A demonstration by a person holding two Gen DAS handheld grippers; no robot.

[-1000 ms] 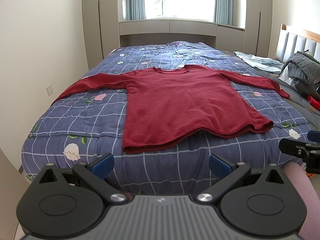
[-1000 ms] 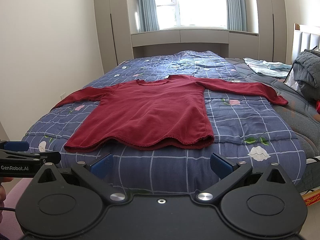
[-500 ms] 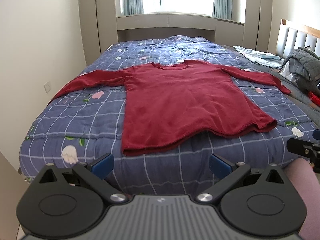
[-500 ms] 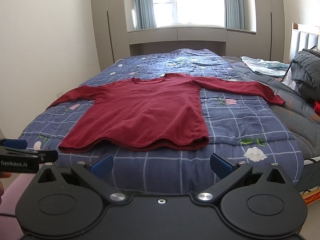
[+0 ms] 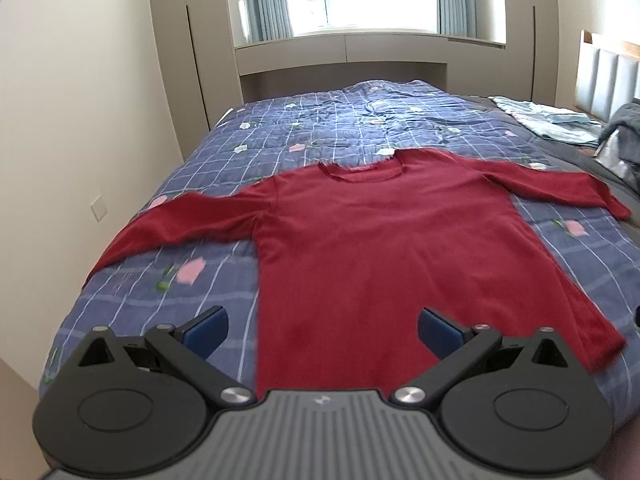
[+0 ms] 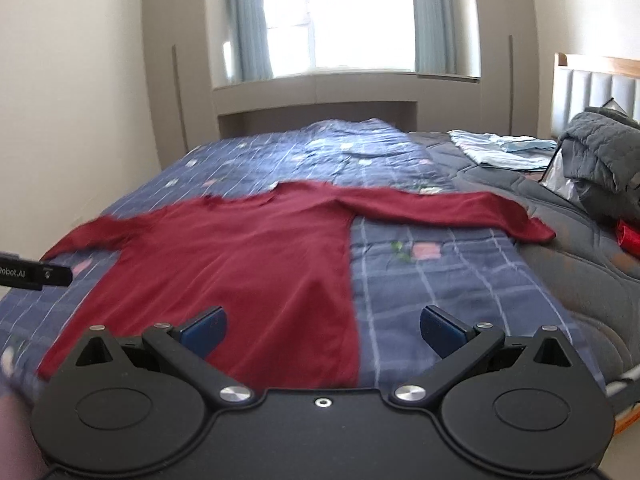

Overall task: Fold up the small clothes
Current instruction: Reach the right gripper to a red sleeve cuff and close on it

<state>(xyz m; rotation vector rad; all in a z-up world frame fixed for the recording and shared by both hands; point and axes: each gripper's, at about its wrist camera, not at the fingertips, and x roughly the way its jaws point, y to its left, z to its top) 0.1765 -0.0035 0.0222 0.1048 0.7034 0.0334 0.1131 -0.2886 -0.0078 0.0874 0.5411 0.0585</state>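
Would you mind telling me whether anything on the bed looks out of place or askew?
Nothing stands out. The red sweater lies flat on the quilt with both sleeves spread wide. Both the left gripper and the right gripper are open above its lower part, holding nothing.

White "Robot.AI" (start cut off by frame edge) on left gripper [image 6: 36,274] body.

Both cameras are now much closer to the bed than a second ago. The left gripper [image 5: 322,330] and the right gripper [image 6: 323,330] now hang over the bottom part of the dark red long-sleeved knit top [image 5: 384,248], which looks bigger.
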